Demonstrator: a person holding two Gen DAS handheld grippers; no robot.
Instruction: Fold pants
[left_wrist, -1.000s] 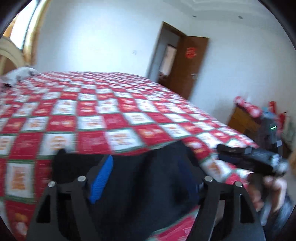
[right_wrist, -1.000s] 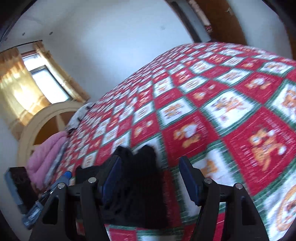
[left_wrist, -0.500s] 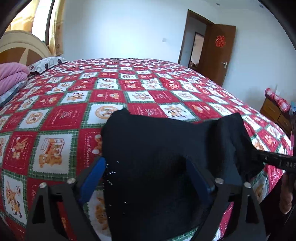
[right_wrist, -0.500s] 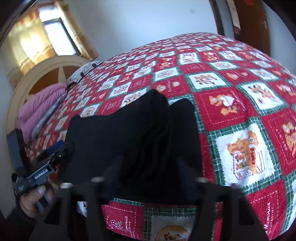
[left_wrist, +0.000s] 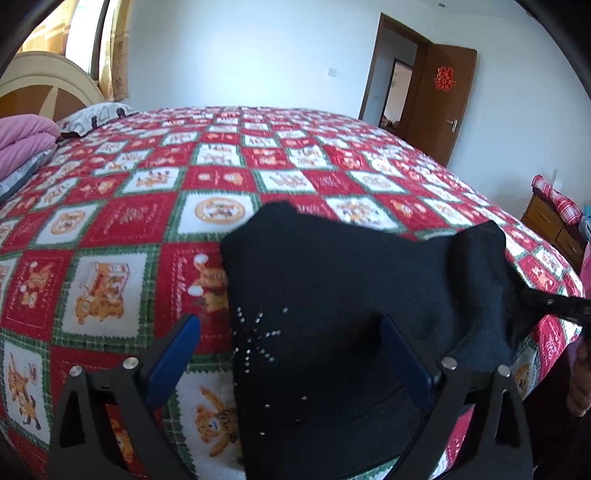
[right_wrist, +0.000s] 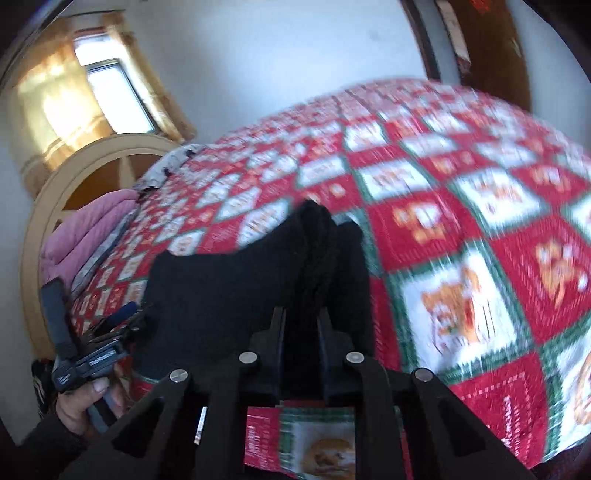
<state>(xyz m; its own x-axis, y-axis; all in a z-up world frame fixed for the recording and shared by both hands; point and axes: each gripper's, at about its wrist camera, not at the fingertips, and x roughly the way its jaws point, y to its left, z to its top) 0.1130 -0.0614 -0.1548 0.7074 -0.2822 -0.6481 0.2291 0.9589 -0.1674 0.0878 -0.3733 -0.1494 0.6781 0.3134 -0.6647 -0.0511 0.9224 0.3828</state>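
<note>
Black pants with small shiny studs lie bunched near the front edge of the bed. My left gripper hovers over their left side, jaws opening wide. One blue pad is above the bedspread and the other above the cloth, and neither presses on it. In the right wrist view, my right gripper has its jaws closing on a raised fold of the pants, the cloth pinched between them. The right gripper also shows at the pants' right corner. A hand holds the left gripper at the left.
A red, white and green checked bedspread covers the bed. A folded pink blanket and a pillow lie by the headboard. A brown door stands open behind. A wooden cabinet stands past the bed's right edge.
The left gripper sank and opened, and the pants now lie spread on the bed. The right gripper's jaws came together on a fold of the pants.
</note>
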